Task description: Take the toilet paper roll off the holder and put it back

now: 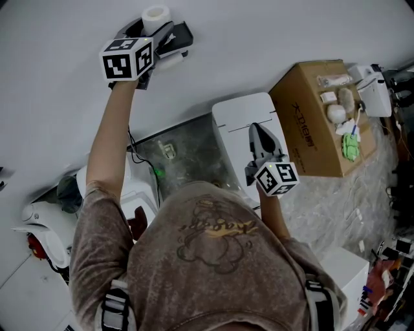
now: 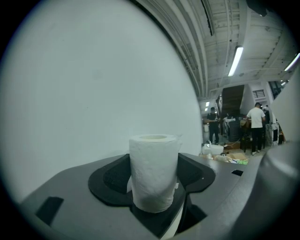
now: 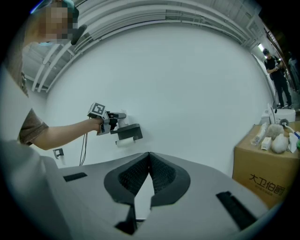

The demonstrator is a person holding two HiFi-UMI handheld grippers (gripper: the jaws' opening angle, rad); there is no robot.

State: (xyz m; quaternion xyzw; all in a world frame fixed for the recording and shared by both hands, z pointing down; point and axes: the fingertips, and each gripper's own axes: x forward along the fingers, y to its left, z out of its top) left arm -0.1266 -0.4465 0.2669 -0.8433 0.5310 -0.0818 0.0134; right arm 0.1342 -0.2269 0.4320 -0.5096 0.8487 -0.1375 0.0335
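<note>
A white toilet paper roll [image 2: 154, 172] stands upright between the jaws of my left gripper [image 2: 153, 161], which is shut on it. In the head view the roll [image 1: 155, 17] and left gripper [image 1: 159, 31] are up against the white wall, just above the black wall holder [image 1: 180, 37]. The right gripper view shows the holder [image 3: 129, 132] as a black shelf with a white cylinder [image 3: 123, 142] under it. My right gripper [image 3: 149, 154] is shut with nothing in it. It hangs [image 1: 259, 134] over a white fixture, well away from the holder.
A white fixture [image 1: 236, 119] stands against the wall. Next to it is a cardboard box [image 1: 314, 129] with small white and green items on top. White appliances [image 1: 39, 220] sit at the lower left. Several people [image 2: 256, 126] stand far off in the hall.
</note>
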